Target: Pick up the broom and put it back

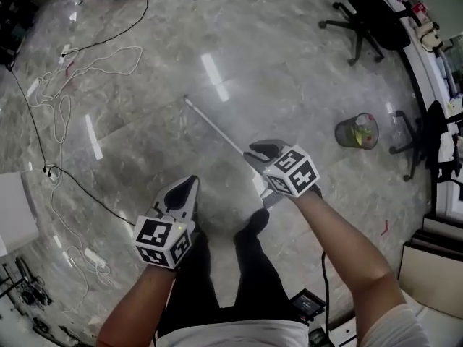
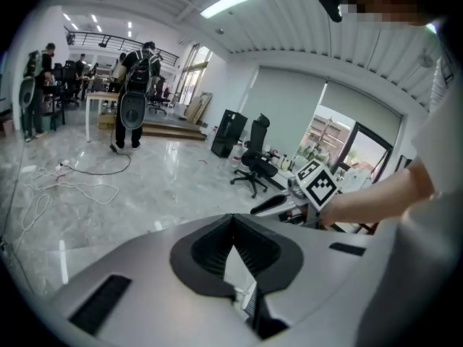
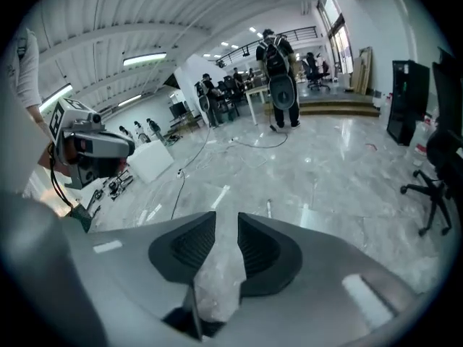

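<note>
Broom [image 1: 213,125] lies flat on the grey marble floor [image 1: 289,71] in the head view. Its thin pale handle runs from upper left down toward the right gripper [image 1: 262,150], where its lower end slips out of sight beneath the jaws. The left gripper [image 1: 189,185] hangs to the lower left, apart from the handle and above the person's dark trousers [image 1: 217,266]. Each gripper's cube carries black-and-white square markers, with no words on them. A mesh waste bin [image 1: 357,131] with a yellowish liner stands well to the right, and white cables [image 1: 65,85] loop across the floor at the left.

In the left gripper view, the left gripper [image 2: 231,219] has its ribbed pads pressed together at the tips, pinching nothing. Beyond it, the right gripper [image 2: 269,206] shows with its marker cube. An office chair [image 2: 253,168] stands farther back, and a person with a backpack [image 2: 136,96] is near a table.

In the right gripper view, the right gripper [image 3: 226,219] has its jaws spread, with only floor showing in the gap. A short pale stick on the floor just past the tips is probably the broom's handle [image 3: 269,208], though it is small here. The left gripper [image 3: 123,148] shows at the left edge.
</note>
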Motion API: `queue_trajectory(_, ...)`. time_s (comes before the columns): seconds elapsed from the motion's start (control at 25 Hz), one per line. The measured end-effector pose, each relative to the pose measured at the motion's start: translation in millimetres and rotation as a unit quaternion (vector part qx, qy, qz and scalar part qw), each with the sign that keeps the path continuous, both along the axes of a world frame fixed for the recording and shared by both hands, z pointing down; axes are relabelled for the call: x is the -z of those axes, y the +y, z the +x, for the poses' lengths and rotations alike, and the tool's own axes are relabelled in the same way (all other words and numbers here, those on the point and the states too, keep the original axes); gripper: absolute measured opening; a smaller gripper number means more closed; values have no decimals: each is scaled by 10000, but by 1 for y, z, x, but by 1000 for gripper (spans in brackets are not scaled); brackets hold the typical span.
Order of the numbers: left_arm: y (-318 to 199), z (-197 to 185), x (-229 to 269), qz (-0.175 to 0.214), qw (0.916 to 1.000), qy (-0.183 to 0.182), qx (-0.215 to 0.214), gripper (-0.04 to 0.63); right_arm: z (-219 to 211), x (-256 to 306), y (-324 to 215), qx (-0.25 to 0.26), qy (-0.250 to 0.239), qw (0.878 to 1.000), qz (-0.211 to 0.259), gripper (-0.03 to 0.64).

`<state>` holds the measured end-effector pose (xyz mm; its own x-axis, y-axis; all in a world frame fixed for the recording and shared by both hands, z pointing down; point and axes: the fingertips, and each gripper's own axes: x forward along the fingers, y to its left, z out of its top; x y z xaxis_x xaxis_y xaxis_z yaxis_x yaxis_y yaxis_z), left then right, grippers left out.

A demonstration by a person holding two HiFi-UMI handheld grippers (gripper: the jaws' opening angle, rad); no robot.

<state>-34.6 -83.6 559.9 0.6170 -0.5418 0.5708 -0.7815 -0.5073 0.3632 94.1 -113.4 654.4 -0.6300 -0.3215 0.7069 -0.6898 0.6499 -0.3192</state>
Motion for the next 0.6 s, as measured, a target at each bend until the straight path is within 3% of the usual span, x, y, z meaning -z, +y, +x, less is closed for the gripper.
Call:
queue_trajectory(0.2,-17,-26,-104,-200,9998,-61,58,5,-27,-155,-26,537,391,9962,-565,100)
queue_trajectory(0.6,-15,-103,-304,-566,9973,-75,453,5,-38,-501,-29,860,1487,9749,-1413,103)
